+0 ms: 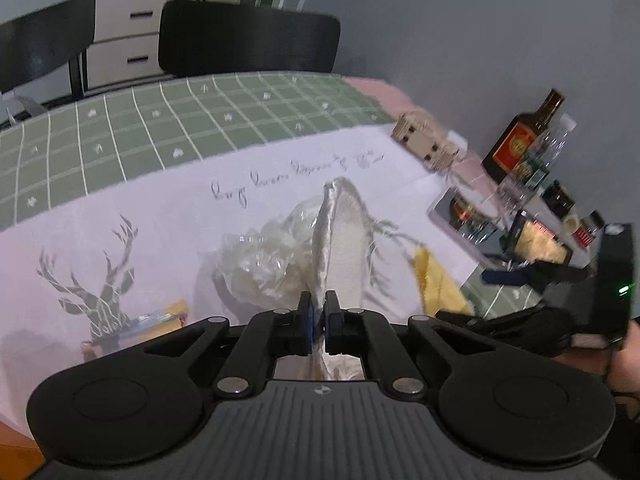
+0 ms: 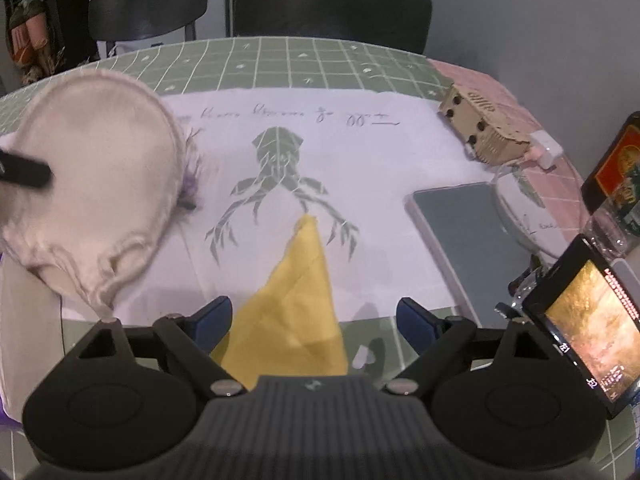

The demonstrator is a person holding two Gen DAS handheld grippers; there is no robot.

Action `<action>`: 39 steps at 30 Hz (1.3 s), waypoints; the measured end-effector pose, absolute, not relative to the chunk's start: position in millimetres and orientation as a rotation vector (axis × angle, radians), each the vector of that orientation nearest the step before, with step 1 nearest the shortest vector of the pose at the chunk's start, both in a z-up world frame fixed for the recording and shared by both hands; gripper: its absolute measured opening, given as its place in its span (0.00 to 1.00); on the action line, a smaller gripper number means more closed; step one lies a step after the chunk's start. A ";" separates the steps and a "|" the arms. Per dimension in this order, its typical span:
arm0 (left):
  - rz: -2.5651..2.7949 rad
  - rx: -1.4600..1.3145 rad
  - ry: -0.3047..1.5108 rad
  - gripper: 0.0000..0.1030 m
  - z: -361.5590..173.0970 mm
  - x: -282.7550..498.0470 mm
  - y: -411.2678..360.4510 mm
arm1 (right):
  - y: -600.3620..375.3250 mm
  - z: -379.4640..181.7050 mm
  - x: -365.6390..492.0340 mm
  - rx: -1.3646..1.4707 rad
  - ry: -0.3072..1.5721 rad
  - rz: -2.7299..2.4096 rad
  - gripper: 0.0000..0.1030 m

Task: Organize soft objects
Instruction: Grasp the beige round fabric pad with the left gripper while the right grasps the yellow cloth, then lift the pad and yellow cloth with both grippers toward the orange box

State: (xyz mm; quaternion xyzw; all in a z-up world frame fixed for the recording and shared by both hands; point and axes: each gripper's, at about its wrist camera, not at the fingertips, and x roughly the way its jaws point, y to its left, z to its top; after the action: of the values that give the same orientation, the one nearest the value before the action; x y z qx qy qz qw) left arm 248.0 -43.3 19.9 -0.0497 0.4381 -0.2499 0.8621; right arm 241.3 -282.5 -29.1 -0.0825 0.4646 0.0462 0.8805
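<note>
The left tongs (image 1: 319, 312) were clenched on the edge of a cream cloth pouch (image 1: 342, 240), held above the white mat (image 1: 160, 216) on the tabletop (image 1: 120, 136); its lower end was hidden. The right tongs (image 2: 312, 320) stood released over a yellow cloth (image 2: 296, 300), its near part cut off. Crumpled plastic (image 1: 260, 260) behind the pouch was blurred.

Green grid tablecloth (image 2: 280, 64) covers table, w/ white deer-print cloth (image 2: 360, 152) spread on top. Perforated cardboard box (image 2: 480, 128) sits at cloth's far right corner, on pink cloth (image 2: 500, 88). Dark liquor bottle (image 1: 520, 140) w/ red label stands by grey wall, clear plastic bottle (image 1: 556, 140) just beside. Two black chairs (image 1: 248, 36) behind table; white drawer unit (image 1: 128, 28) in bkgd.
</note>
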 end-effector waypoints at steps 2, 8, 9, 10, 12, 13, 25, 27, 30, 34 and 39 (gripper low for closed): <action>-0.523 -0.107 0.894 0.05 29.4 245.1 -41.6 | -281.1 -31.1 241.2 -0.179 0.973 0.104 0.83; -0.524 -0.100 0.841 0.05 50.3 234.2 -36.3 | -280.6 -36.7 241.9 -0.185 1.001 0.110 0.76; -0.526 -0.100 0.837 0.05 52.4 232.3 -35.4 | -280.2 -38.4 242.1 -0.190 1.008 0.113 0.70; -0.527 -0.096 0.832 0.05 54.7 230.2 -34.8 | -279.6 -39.9 242.4 -0.194 1.016 0.115 0.64; -0.526 -0.091 0.822 0.05 59.0 228.3 -34.5 | -280.3 -40.2 242.1 -0.179 1.019 0.130 0.51; -0.527 -0.091 0.818 0.05 60.8 226.7 -33.0 | -279.8 -39.3 242.0 -0.174 1.022 0.145 0.35; -0.526 -0.077 0.780 0.05 80.3 212.6 -26.3 | -273.3 -18.8 236.9 -0.156 0.971 0.186 0.03; -0.521 -0.073 0.775 0.05 83.7 210.5 -25.6 | -272.8 -11.8 235.2 -0.144 0.953 0.193 0.03; -0.514 -0.068 0.767 0.05 87.9 206.7 -22.9 | -270.2 -1.4 231.1 -0.130 0.924 0.212 0.03; -0.504 -0.064 0.758 0.05 93.1 201.2 -18.4 | -261.7 8.3 225.2 -0.123 0.896 0.247 0.03; -0.491 -0.059 0.743 0.05 101.4 192.4 -10.3 | -250.0 16.2 217.1 -0.127 0.873 0.287 0.03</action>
State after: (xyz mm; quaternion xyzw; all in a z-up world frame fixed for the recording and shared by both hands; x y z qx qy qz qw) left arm 192.4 -10.3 101.4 -0.0287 0.3593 -0.2376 0.9020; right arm 217.1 -250.0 16.2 -0.0614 0.4211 0.1384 0.8943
